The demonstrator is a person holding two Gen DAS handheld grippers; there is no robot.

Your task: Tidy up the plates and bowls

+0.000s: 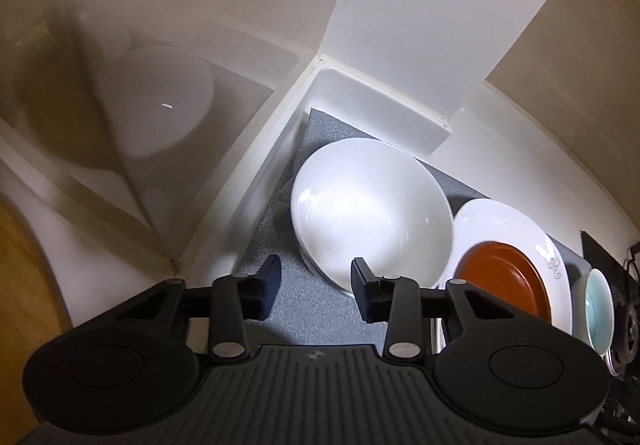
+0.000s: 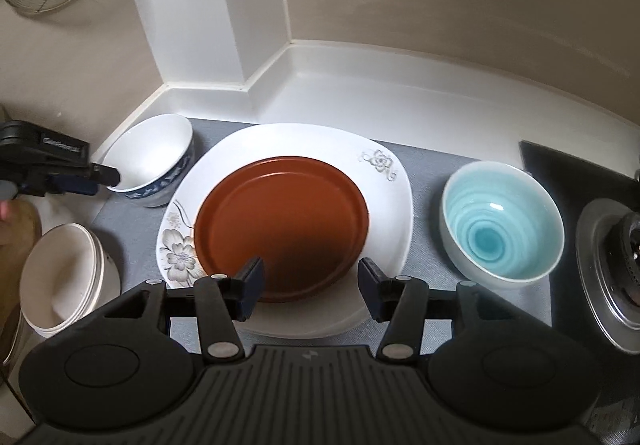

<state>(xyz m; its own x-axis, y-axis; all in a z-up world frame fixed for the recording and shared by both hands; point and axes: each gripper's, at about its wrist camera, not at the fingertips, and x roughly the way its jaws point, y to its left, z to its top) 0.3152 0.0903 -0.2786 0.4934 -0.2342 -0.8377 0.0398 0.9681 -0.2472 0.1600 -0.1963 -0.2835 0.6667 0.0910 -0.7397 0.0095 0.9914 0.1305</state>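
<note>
A brown plate (image 2: 280,229) lies on a white flowered plate (image 2: 384,181).

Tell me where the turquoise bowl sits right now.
In the right wrist view, the turquoise bowl stands on the grey mat, right of the flowered white plate, beside the stove burner.

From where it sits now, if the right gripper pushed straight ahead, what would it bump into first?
Probably the brown plate, which lies on the white flowered plate directly ahead of the open right gripper. Depth is hard to judge, so it might meet the near rim first.
</note>
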